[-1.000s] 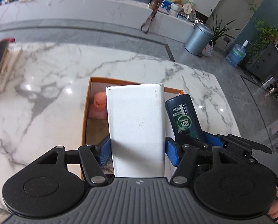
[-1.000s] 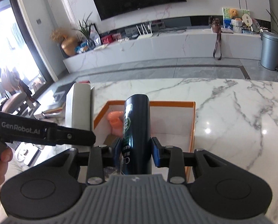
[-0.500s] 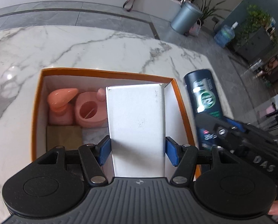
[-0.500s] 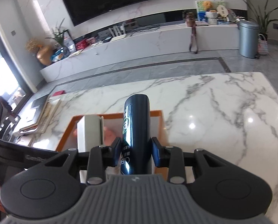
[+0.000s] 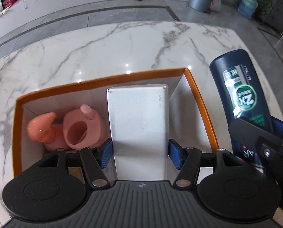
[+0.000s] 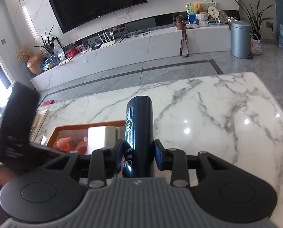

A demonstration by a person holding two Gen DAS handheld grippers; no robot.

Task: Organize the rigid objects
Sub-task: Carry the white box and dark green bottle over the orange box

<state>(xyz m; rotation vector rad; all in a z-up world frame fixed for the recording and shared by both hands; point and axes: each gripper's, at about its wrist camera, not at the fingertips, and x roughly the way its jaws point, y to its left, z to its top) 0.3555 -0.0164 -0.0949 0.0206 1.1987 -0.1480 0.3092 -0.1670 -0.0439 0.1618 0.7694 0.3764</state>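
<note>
My left gripper (image 5: 140,152) is shut on a white rectangular box (image 5: 138,121) and holds it upright inside an orange-rimmed storage box (image 5: 200,102), right of centre. A pink pump bottle (image 5: 41,126) and a pink cup-shaped holder (image 5: 83,127) lie in the storage box's left half. My right gripper (image 6: 138,152) is shut on a dark blue bottle (image 6: 139,129) with a green label, held just right of the storage box (image 6: 88,124). The bottle also shows in the left wrist view (image 5: 240,93). The white box shows in the right wrist view (image 6: 101,137).
The storage box stands on a white marble table (image 5: 103,53). Books (image 6: 39,121) lie at the table's left edge. Beyond the table are a grey tiled floor, a long TV bench (image 6: 141,41) and a metal bin (image 6: 240,38).
My left gripper has lowered the white box deeper into the storage box. My right gripper has moved right with the bottle, from over the storage box to beside its right wall.
</note>
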